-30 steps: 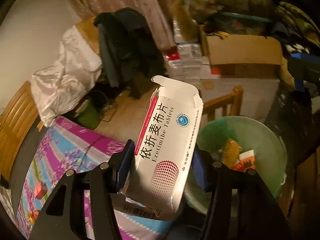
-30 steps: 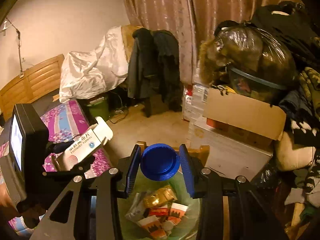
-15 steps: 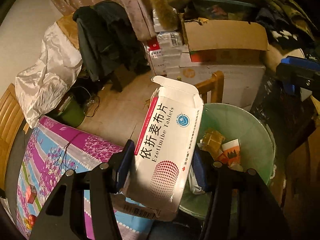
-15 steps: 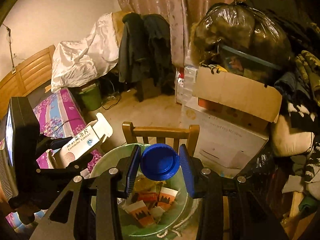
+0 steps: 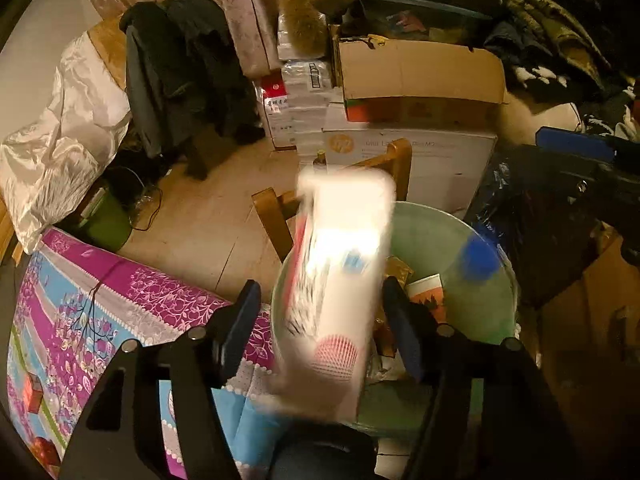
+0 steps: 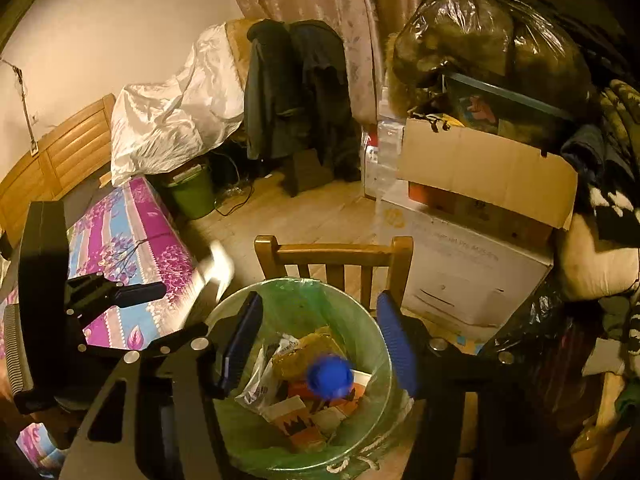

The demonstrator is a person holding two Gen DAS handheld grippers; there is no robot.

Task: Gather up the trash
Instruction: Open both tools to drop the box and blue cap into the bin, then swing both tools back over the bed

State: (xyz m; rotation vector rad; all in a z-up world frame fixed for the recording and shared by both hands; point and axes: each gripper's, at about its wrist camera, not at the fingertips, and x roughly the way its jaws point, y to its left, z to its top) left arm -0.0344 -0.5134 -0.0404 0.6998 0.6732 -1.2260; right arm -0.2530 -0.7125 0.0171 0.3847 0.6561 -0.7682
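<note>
A white tablet box [image 5: 340,280] with a red dotted mark shows as a blur between my left gripper's [image 5: 320,300] opening jaws. The pads stand clear of its sides, over the near rim of the green-lined bin [image 5: 440,220]. In the right wrist view the box [image 6: 212,276] is a pale streak beside the bin [image 6: 296,284]. My right gripper [image 6: 320,340] is over the bin with its jaws opening and nothing between them. The blue cap [image 6: 330,376] is blurred below them, above the wrappers in the bin. The cap [image 5: 478,258] also shows in the left wrist view.
A wooden chair [image 6: 336,252] stands just behind the bin, with stacked cardboard boxes [image 6: 480,176] and full black bags [image 6: 492,40] to the right. A table with a floral cloth [image 5: 100,320] lies to the left. A small green bucket [image 6: 192,196] and dark coats [image 6: 296,88] are further back.
Both grippers opened. The tablet box came loose from the left pads and blurs downward. The blue cap left the right jaws and dropped toward the trash in the bin.
</note>
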